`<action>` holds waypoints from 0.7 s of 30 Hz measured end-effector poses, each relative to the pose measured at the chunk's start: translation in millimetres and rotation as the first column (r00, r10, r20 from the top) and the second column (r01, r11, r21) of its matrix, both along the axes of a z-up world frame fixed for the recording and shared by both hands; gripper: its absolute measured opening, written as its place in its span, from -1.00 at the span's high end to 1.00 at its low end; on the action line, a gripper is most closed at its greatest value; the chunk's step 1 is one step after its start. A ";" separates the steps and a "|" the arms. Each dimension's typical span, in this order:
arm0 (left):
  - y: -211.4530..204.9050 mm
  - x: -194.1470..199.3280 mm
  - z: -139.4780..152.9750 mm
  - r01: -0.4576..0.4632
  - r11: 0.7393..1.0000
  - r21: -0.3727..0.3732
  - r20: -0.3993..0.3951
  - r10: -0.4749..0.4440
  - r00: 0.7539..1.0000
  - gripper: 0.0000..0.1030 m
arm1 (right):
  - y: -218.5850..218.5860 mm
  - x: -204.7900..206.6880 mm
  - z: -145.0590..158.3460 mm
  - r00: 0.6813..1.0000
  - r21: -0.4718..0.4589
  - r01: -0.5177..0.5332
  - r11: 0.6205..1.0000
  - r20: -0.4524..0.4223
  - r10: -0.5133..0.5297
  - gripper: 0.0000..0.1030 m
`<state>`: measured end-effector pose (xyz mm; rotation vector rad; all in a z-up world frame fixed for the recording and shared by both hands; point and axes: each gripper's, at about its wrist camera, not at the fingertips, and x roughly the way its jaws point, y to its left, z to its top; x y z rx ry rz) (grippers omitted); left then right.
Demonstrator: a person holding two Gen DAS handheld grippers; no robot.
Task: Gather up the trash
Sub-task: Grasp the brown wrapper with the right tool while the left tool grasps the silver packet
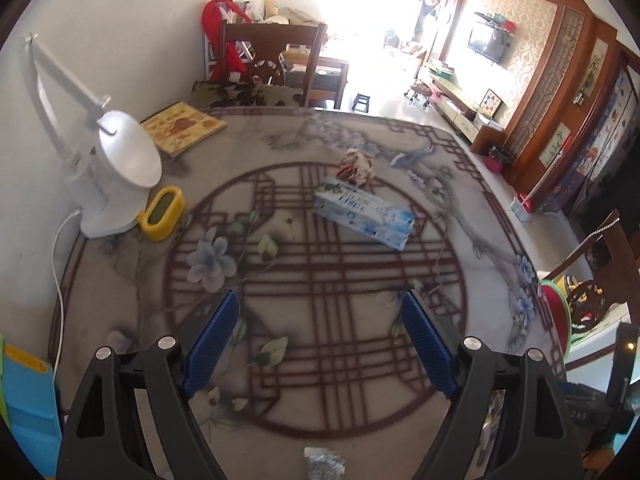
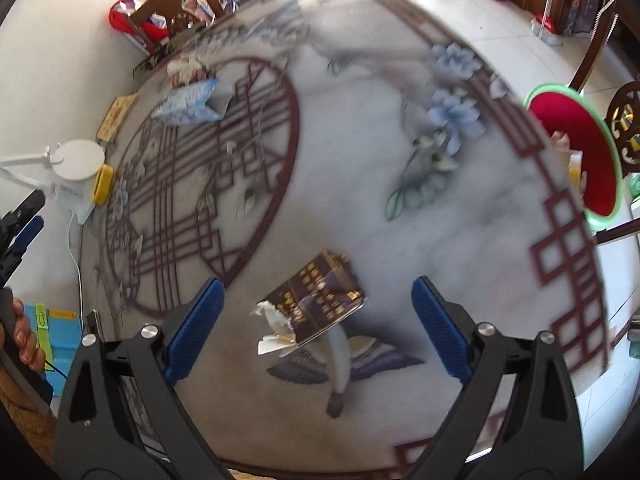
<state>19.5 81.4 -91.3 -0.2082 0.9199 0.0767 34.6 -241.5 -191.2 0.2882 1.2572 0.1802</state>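
Trash lies scattered over the patterned table [image 1: 472, 184]. Left wrist view: a blue and white carton [image 1: 362, 213] lies flat near the middle of the table top, and a crumpled wrapper [image 1: 357, 165] sits just beyond it, touching or almost touching its far end. A crumpled silver foil piece [image 1: 324, 462] lies at the bottom edge of that view, below and between the fingers. The left gripper [image 1: 320, 312] hangs over bare table with its jaws standing wide apart and nothing between them; the carton is well ahead of its tips.

Right wrist view: a dark printed packet [image 2: 320, 298] with a torn, pale end lies on the table between the two blue pads [image 2: 440, 328], touching neither. The right gripper [image 2: 316, 304] is tilted steeply down at it, jaws spread wide and empty. The picture is blurred, so print on the packet cannot be read.

Other items: a white desk lamp [image 1: 116, 176] stands by the wall, with a yellow clock [image 1: 162, 213] touching or just beside its base and a yellow book [image 1: 182, 127] further back. A red bin with a green rim [image 2: 576, 156] stands beside the table's edge, its contents unclear. A hand [image 2: 24, 340] holds a dark handle at the left margin of the right wrist view.
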 end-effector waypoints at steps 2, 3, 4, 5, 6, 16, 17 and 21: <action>2.3 -10.2 -10.4 0.017 1.000 0.014 -0.028 -0.016 0.999 -0.54 | 6.0 0.2 -11.0 1.000 -0.003 0.004 1.000 -0.026 -0.004 -0.81; 2.3 -15.2 -16.0 0.023 1.000 0.018 -0.042 -0.022 0.999 -0.54 | 8.4 -0.1 -18.0 0.999 -0.002 0.011 1.000 -0.043 -0.011 -0.81; 3.9 -22.2 -25.1 0.036 0.999 0.018 -0.066 -0.034 0.997 -0.54 | 11.0 0.3 -24.5 0.998 -0.001 0.017 1.000 -0.061 -0.017 -0.81; 5.3 -29.3 -34.1 0.047 0.999 0.013 -0.093 -0.046 0.995 -0.54 | 12.8 0.6 -29.9 0.997 -0.002 0.020 1.000 -0.077 -0.020 -0.81; 6.1 -34.5 -39.1 0.054 0.999 0.009 -0.109 -0.052 0.993 -0.54 | 15.6 1.2 -36.0 0.995 -0.005 0.021 1.000 -0.095 -0.021 -0.81; -27.3 -93.3 -110.1 0.275 0.959 -0.066 -0.315 -0.282 0.906 -0.54 | 68.5 14.7 -45.9 0.983 -0.218 -0.183 0.959 -0.026 0.182 -0.15; -32.6 -95.1 -115.7 0.295 0.953 -0.069 -0.328 -0.301 0.895 -0.54 | 73.3 15.5 -43.7 0.978 -0.239 -0.204 0.950 -0.011 0.207 -0.09; -48.0 -97.2 -135.8 0.317 0.945 -0.076 -0.380 -0.321 0.868 -0.50 | 80.1 17.3 -37.2 0.968 -0.255 -0.233 0.938 0.030 0.249 -0.01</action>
